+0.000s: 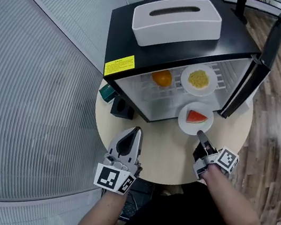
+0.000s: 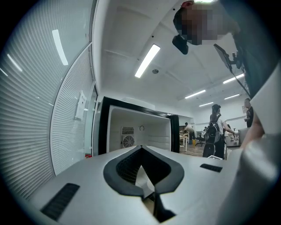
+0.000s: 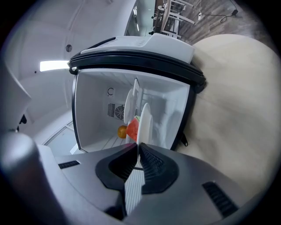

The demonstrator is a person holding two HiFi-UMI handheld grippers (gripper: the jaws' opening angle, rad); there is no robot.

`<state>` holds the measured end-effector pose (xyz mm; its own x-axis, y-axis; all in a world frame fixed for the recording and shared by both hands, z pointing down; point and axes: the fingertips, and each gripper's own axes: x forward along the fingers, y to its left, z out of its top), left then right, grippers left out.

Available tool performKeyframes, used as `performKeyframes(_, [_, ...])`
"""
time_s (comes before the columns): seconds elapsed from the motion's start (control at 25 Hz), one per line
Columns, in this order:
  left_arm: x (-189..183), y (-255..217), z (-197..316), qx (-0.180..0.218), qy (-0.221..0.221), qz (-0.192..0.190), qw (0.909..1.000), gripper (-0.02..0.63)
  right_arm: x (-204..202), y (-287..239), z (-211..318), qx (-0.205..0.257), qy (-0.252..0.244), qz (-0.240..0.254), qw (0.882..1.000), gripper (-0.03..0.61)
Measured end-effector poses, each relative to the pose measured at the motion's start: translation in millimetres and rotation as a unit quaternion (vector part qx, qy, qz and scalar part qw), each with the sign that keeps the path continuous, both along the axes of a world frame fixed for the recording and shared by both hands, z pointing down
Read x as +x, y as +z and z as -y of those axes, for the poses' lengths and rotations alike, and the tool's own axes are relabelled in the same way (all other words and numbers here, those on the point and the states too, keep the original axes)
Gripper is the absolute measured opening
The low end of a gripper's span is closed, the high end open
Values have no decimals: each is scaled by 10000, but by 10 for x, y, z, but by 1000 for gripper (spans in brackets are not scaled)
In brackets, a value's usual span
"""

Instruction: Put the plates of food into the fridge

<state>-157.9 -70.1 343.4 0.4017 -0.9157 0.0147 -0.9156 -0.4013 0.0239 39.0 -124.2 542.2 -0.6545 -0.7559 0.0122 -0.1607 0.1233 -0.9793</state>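
Inspection centred on the small black fridge (image 1: 122, 36), which stood on a round bench (image 1: 170, 157) with its door (image 1: 256, 70) swung open on the fridge's right side. On the wire shelf inside the fridge lay an orange (image 1: 162, 78), and beside it a white plate of yellow food (image 1: 186, 83). A second white plate (image 1: 185, 120), carrying a watermelon slice (image 1: 197, 117), sat at the front edge of the fridge opening, partly over the bench. Whether it rested on the shelf could not be determined. The right gripper (image 1: 200, 134) was clamped on the near rim of this plate, jaws pinched narrow on the thin edge, and it pointed into the fridge. The left gripper (image 1: 137, 130) was in front of the fridge's left half, above the bench, with its jaws together and nothing between them. A white box (image 1: 177, 21) sat on top of the fridge. A green item (image 1: 107, 92) and a black item (image 1: 122, 109) lay at the fridge's front left corner.
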Motion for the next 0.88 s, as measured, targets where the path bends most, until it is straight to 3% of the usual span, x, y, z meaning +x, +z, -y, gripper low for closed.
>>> performKeyframes(0.4, [252, 37, 530, -126, 19, 137, 9998, 5, 119, 58, 515, 12, -55, 87, 9999, 20])
performKeyframes(0.88, [292, 214, 870, -395, -160, 241, 9988, 5, 161, 326, 988, -257, -61, -37, 9996, 20])
